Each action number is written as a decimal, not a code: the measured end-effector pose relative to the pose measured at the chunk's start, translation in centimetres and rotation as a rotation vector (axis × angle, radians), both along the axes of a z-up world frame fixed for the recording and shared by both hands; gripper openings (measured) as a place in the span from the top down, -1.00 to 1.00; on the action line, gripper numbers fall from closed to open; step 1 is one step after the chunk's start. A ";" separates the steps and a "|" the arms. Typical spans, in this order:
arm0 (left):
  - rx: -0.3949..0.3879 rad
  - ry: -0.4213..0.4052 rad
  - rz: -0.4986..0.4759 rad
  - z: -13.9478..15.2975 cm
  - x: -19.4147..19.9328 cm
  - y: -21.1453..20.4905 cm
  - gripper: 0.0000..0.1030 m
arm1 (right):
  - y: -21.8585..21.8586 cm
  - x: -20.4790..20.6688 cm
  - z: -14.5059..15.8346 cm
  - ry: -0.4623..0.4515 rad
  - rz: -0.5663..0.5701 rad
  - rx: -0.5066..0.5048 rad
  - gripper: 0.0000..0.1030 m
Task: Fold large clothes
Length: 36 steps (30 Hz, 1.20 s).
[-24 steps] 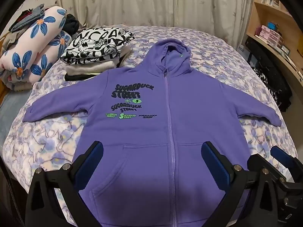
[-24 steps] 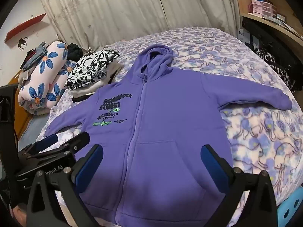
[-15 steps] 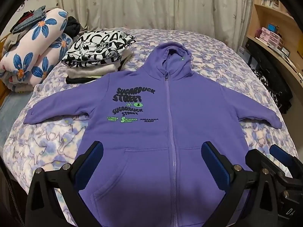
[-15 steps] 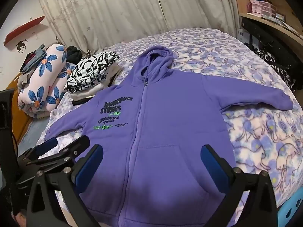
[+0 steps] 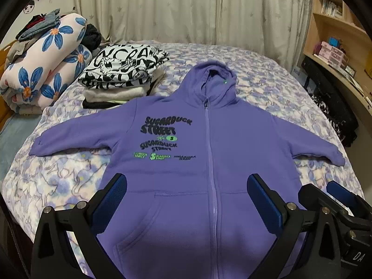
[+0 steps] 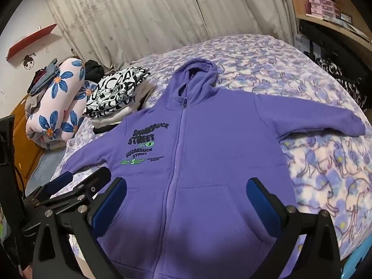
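Observation:
A purple zip hoodie [image 5: 209,162] with dark "Sugarduck Street" print lies flat and face up on the bed, sleeves spread to both sides, hood pointing away; it also shows in the right wrist view [image 6: 209,162]. My left gripper [image 5: 186,200] is open and empty, held above the hoodie's lower hem. My right gripper [image 6: 186,200] is open and empty, also above the lower hem. The right gripper shows at the lower right of the left wrist view [image 5: 337,204], the left gripper at the lower left of the right wrist view [image 6: 76,186].
A stack of folded clothes [image 5: 121,76] with a black-and-white top sits at the bed's far left, by a rolled floral quilt [image 5: 46,62]. The floral bedspread [image 5: 267,81] surrounds the hoodie. Wooden shelves [image 5: 337,34] and dark items stand at the right. Curtains hang behind.
Both grippers have pulled back and tilted up slightly, so the hoodie sits lower in view. The hoodie has not moved. Both grippers stay open.

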<state>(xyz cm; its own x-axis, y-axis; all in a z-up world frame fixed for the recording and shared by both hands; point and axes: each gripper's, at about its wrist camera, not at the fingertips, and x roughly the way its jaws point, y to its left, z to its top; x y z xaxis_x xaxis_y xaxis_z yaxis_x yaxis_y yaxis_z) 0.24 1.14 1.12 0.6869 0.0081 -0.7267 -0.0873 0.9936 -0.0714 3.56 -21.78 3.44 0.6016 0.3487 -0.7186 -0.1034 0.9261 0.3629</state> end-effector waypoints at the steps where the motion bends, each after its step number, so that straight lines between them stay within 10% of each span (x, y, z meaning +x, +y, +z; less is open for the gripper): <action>1: 0.006 -0.006 0.002 0.1 0.0 0.0 -0.98 | 0.1 0.1 0.1 0.000 0.002 0.000 -1.00; 36: 0.043 -0.018 0.021 2.5 0.3 0.7 -0.98 | 1.0 1.0 2.2 -0.030 0.016 0.001 -1.00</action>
